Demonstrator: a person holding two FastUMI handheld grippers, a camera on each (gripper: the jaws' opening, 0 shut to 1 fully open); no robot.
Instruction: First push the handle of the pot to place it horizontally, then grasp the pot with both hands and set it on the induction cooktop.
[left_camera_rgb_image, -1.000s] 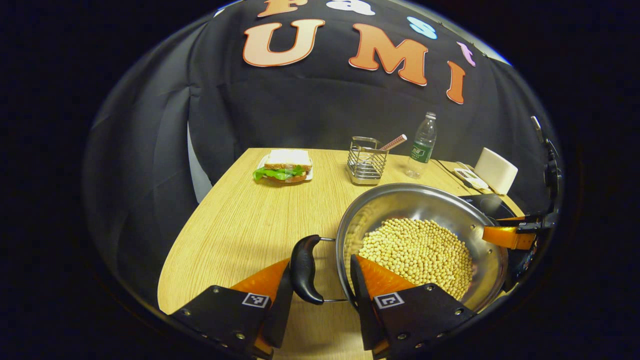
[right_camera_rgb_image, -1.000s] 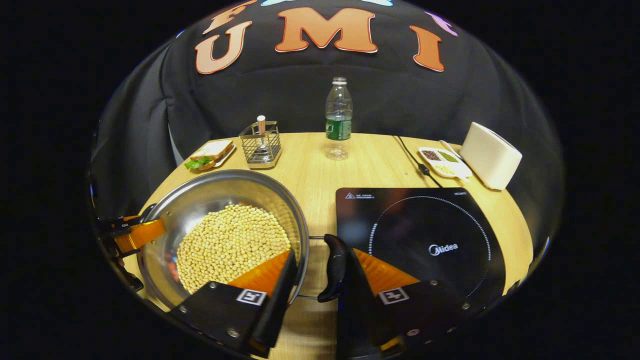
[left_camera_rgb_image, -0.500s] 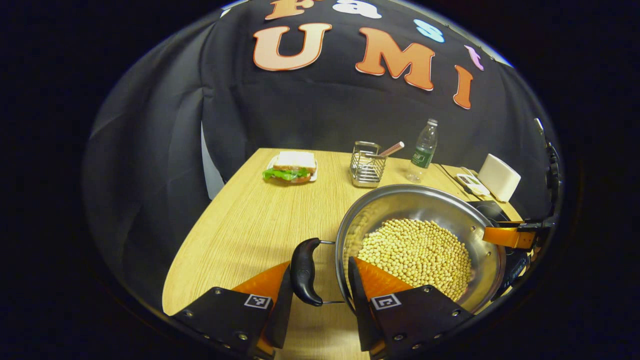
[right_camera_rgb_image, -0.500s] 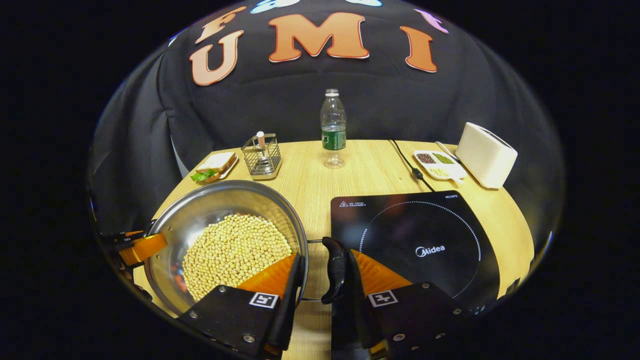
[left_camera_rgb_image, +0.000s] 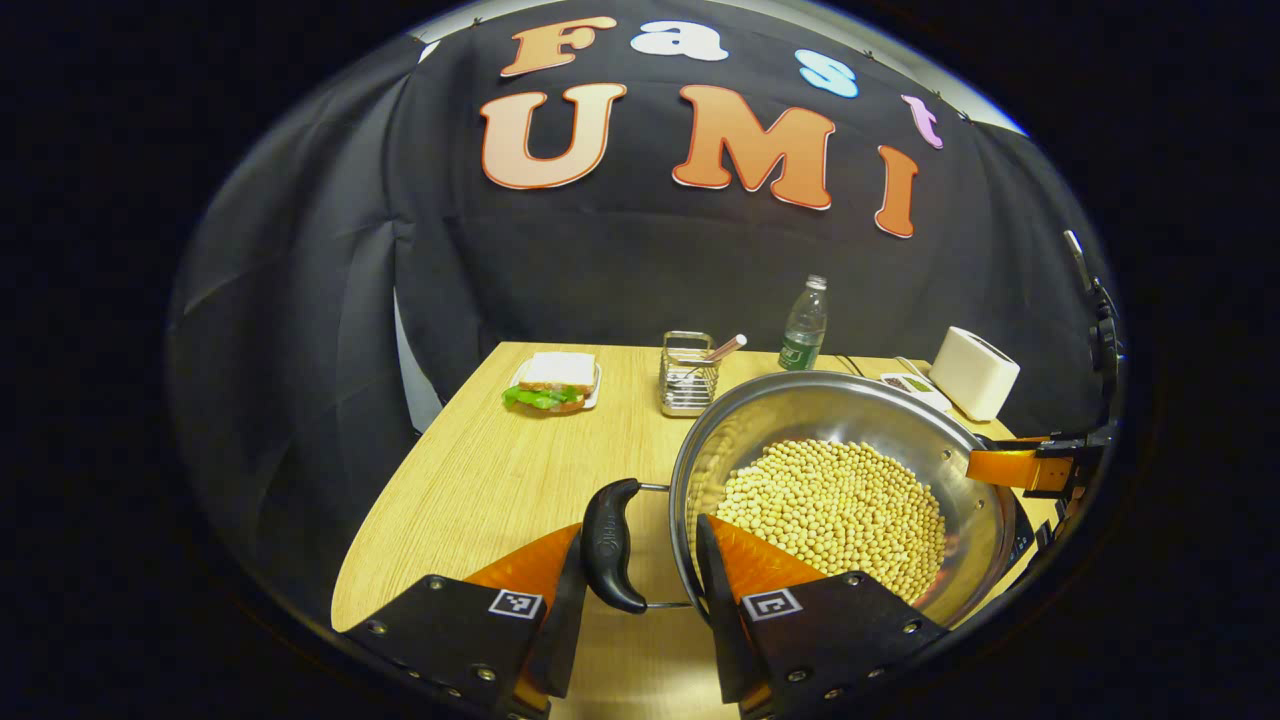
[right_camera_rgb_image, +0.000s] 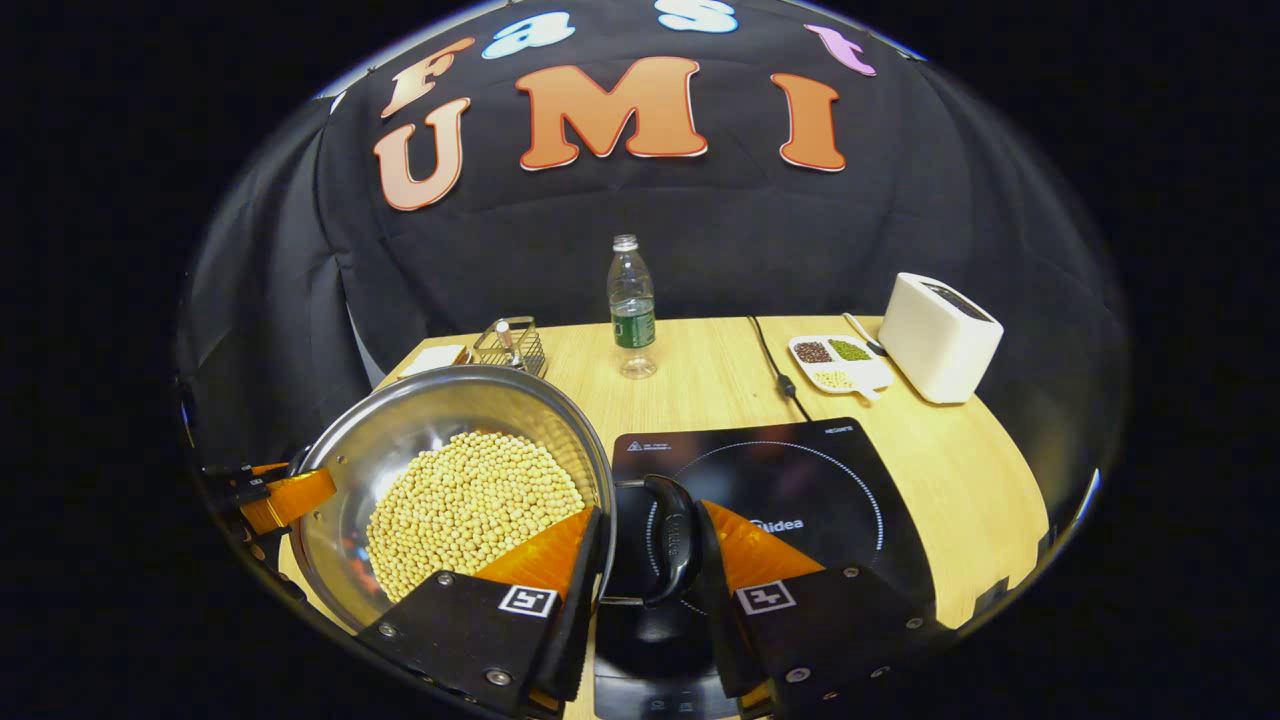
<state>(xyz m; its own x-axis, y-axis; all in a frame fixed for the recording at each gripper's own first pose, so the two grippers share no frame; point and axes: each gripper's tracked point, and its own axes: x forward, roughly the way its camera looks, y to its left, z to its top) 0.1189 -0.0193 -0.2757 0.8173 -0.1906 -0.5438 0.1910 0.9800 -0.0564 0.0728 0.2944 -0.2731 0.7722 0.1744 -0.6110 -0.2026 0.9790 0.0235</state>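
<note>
Beans (left_camera_rgb_image: 835, 505) fill the pot (left_camera_rgb_image: 800, 400), a heap of pale round ones lying in the steel bowl between my two grippers. In the left gripper view my left gripper (left_camera_rgb_image: 635, 580) stands with its jaws partly apart, one finger outside the black left handle (left_camera_rgb_image: 608, 545), the other inside the pot's rim against the beans; rim and handle sit between them, and I cannot tell whether both fingers press. Past those jaws to the left lies a sandwich (left_camera_rgb_image: 550, 383) on a small plate; straight ahead stands a wire rack (left_camera_rgb_image: 687, 375) with a utensil leaning in it.

In the right gripper view my right gripper (right_camera_rgb_image: 645, 570) straddles the pot's other side the same way: one finger inside the rim on the beans, one outside the right handle (right_camera_rgb_image: 672, 538), jaws partly apart. The pot is held above the table (right_camera_rgb_image: 700, 370), its right edge over the left part of the cooktop (right_camera_rgb_image: 830, 480), which lies just beyond my right jaws. Ahead of them stands a bottle (right_camera_rgb_image: 631, 305), nearly empty. Farther right a cord (right_camera_rgb_image: 775, 365) runs across the wood, then a divided dish (right_camera_rgb_image: 838, 360) with dark, green and pale grains in its compartments, then a white toaster (right_camera_rgb_image: 940, 335). Black cloth closes the booth behind the table.
</note>
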